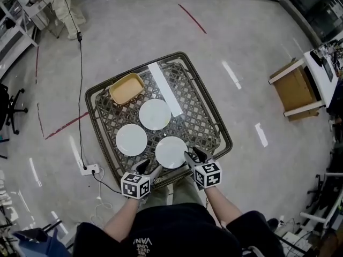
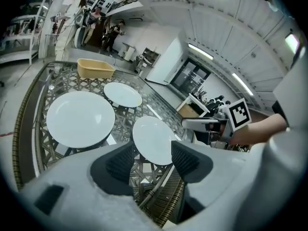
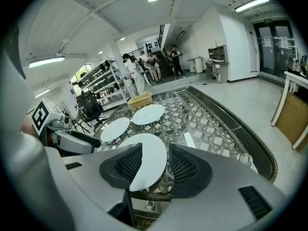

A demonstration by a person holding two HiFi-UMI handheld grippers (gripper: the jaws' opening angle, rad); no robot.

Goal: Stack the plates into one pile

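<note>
Poised at the nearest plate (image 1: 171,152), nothing gripped yet.
The left hand-held gripper (image 1: 149,168) and right hand-held gripper (image 1: 194,156) have their jaws apart and empty. The plate lies flat on the table (image 1: 198,116) just ahead, between them. Best to slip one jaw under its rim, clamp, lift level, and set it squarely on the second plate (image 1: 131,140) ahead of the left one.

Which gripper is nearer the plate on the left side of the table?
Left. The left gripper is just off that plate, at its near right edge; the right gripper is farther right, across the nearest plate from it.
</note>
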